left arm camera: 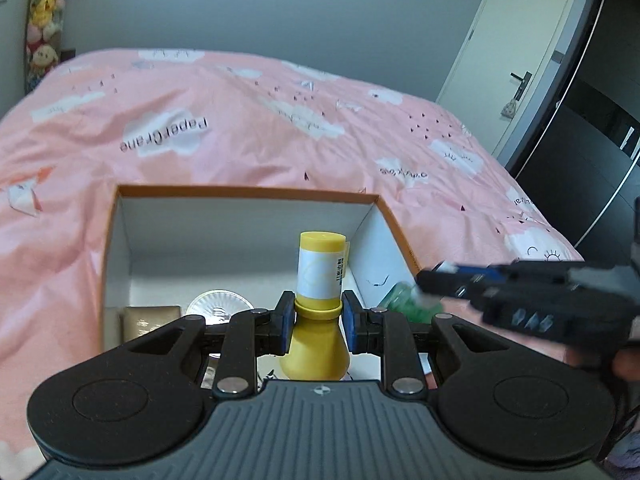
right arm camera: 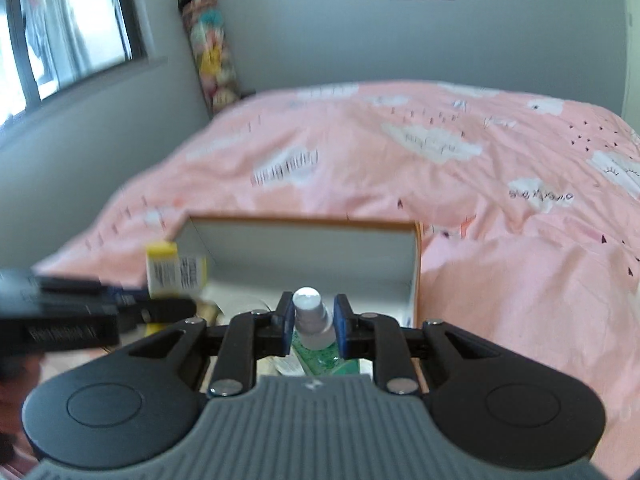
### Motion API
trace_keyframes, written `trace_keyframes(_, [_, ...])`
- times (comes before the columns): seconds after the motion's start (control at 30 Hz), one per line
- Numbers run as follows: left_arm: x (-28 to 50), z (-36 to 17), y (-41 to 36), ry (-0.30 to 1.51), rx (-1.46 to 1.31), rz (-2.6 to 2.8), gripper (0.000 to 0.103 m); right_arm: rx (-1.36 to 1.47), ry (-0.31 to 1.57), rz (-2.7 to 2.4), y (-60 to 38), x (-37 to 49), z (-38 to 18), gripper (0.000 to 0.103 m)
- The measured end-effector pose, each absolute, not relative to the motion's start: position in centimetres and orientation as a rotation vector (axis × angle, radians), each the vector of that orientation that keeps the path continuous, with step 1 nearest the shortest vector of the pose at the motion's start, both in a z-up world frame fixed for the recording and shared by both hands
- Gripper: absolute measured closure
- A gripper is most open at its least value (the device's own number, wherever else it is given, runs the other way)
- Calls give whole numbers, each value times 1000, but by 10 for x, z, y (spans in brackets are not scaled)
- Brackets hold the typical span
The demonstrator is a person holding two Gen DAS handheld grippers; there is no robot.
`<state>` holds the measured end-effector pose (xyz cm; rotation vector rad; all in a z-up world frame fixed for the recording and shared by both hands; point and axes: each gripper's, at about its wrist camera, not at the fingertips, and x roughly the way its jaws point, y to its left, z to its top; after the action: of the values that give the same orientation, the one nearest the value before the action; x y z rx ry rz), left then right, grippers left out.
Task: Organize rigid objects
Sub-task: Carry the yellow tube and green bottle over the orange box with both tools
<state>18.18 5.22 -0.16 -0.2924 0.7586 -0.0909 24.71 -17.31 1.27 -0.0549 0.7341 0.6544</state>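
I am gripping a yellow bottle [left arm camera: 320, 304] in my left gripper [left arm camera: 316, 322], its blue pads [left arm camera: 287, 322] closing narrowly on the bottle's neck ring, so the white-labelled cap end is pointing away from me over the open orange-rimmed box [left arm camera: 248, 193]. The box is sitting on the pink cloud-print bedspread [left arm camera: 240, 120], and inside it, low on the left, a tan packet [left arm camera: 152, 320] and a round ribbed silvery lid [left arm camera: 220, 304] are lying near each other. I am clamping a green bottle with a white cap [right arm camera: 310, 320] in my right gripper [right arm camera: 310, 326], the jaws narrowed around its cap and neck, and holding it over the box's right-hand part, close to the white inner wall [right arm camera: 304, 248]. From the right wrist view the yellow bottle is showing blurred at the left.
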Motion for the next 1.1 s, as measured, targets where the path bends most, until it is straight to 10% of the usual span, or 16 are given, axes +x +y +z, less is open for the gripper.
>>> trace_keyframes(0.57, [207, -43, 52, 866, -349, -105, 76, -134, 899, 618, -159, 279, -45, 88])
trace_keyframes(1.1, [271, -68, 25, 943, -292, -164, 76, -69, 745, 515, -181, 281, -14, 65])
